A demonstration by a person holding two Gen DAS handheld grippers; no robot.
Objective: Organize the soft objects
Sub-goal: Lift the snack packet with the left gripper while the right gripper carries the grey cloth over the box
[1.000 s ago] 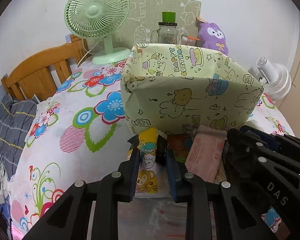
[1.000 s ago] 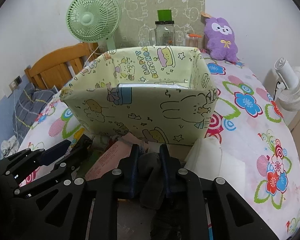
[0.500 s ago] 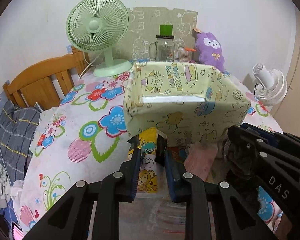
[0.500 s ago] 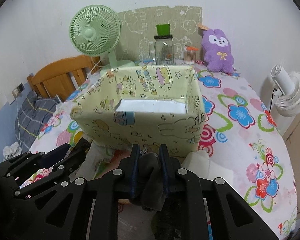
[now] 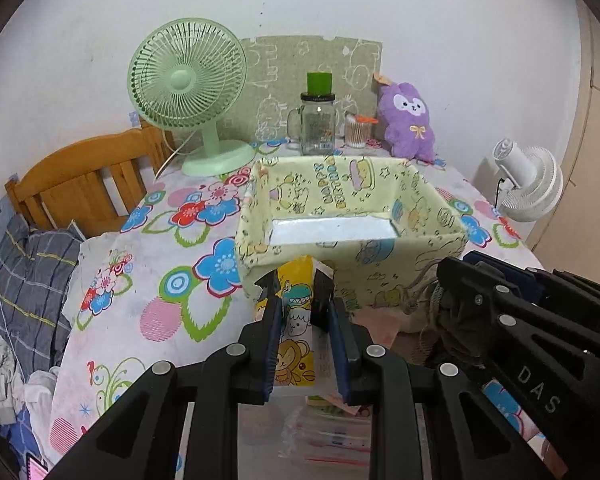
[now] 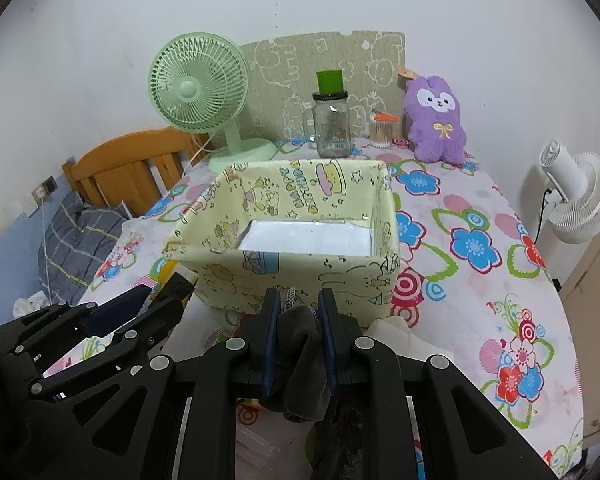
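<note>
a dark grey sock (image 6: 302,344) hangs pinched between the right gripper (image 6: 299,308) fingers, just short of the pale yellow fabric bin (image 6: 300,216). the left gripper (image 5: 298,292) clamps a yellow cartoon-print cloth (image 5: 296,320) beside it. flowered tablecloth (image 6: 480,280); green fan (image 6: 200,92) behind.

We note: fabric storage bin (image 6: 300,268) matt printed cloth; grey sock (image 6: 300,344) soft knit; headboard (image 5: 88,184) varnished wood; jar (image 6: 332,128) glossy glass.

The right gripper (image 6: 298,308) clamps a dark grey soft cloth (image 6: 302,360) just before the pale yellow cartoon-print fabric box (image 6: 300,276) on the floral tablecloth (image 6: 480,280), the left gripper (image 6: 156,296) beside it.
</note>
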